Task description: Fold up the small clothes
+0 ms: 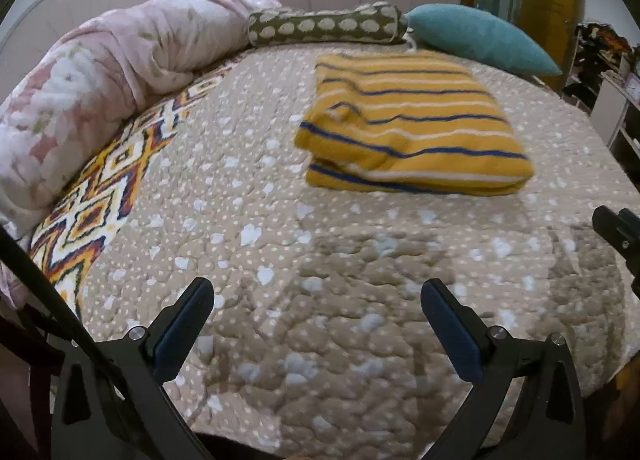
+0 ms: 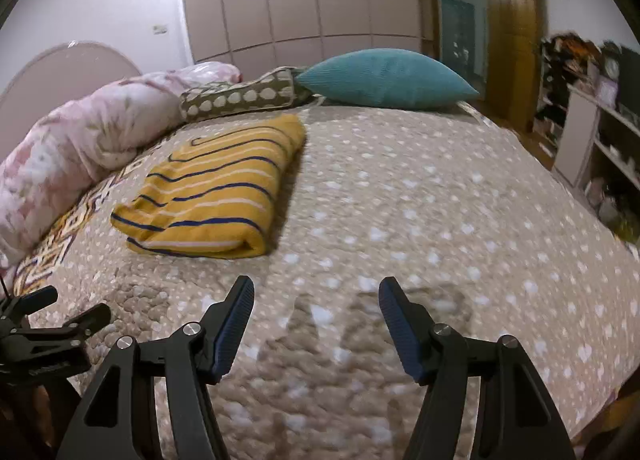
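Folded striped yellow garment (image 1: pixel 412 124) on bed (image 1: pixel 248 260), well beyond left tongs (image 1: pixel 318 292) and right tongs (image 2: pixel 316 292); both wide, empty.

Shelf clutter (image 2: pixel 576 60) too blurred to identify. Striped garment (image 1: pixel 408 120) motion-smeared, lower folded layers hidden. Right gripper (image 1: pixel 620 236) cut off at frame edge. Floral duvet (image 1: pixel 80 100) partly cropped left.

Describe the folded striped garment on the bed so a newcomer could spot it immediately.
Start at the bed's dotted beige quilt. Below the teal cushion and the spotted bolster, the folded garment lies flat on the quilt. It alone is mustard yellow with thin navy and white stripes.
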The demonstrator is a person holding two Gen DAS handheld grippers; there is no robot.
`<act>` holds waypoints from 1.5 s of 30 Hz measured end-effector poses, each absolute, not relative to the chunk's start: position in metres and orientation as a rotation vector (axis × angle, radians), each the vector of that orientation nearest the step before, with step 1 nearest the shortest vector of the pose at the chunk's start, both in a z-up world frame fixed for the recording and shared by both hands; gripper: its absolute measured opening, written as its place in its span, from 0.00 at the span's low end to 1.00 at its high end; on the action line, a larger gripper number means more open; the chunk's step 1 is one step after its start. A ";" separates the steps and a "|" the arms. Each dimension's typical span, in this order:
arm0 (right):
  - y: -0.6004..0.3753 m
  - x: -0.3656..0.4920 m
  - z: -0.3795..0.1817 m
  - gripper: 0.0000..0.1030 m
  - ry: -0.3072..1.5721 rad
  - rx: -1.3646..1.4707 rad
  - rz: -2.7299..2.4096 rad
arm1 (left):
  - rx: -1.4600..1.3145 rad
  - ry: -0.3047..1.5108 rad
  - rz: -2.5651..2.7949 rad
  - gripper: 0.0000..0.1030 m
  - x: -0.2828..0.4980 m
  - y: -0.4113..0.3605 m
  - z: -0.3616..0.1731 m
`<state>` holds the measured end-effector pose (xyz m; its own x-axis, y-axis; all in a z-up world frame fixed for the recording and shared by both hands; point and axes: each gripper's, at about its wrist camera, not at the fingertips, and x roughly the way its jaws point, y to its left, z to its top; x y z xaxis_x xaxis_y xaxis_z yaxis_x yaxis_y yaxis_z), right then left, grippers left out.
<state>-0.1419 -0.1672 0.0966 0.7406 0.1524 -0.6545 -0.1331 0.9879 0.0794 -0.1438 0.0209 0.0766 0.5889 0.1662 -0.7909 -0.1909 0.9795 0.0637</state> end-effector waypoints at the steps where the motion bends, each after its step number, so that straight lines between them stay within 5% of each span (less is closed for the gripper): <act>1: -0.162 -0.140 0.095 0.69 0.725 0.021 0.160 | -0.032 0.926 0.209 1.00 -0.141 0.023 0.073; 22: -0.150 -0.137 0.068 0.70 0.814 -0.003 0.139 | -0.062 0.968 0.214 1.00 -0.131 0.029 0.042; 45: -0.161 -0.150 0.064 0.73 0.841 -0.020 0.074 | -0.088 0.901 0.167 1.00 -0.167 0.010 0.098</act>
<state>-0.1503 -0.1610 0.0642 0.6642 0.0575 -0.7454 -0.0736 0.9972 0.0114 -0.1672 0.0101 0.0976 0.6094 0.1075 -0.7856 -0.1811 0.9834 -0.0059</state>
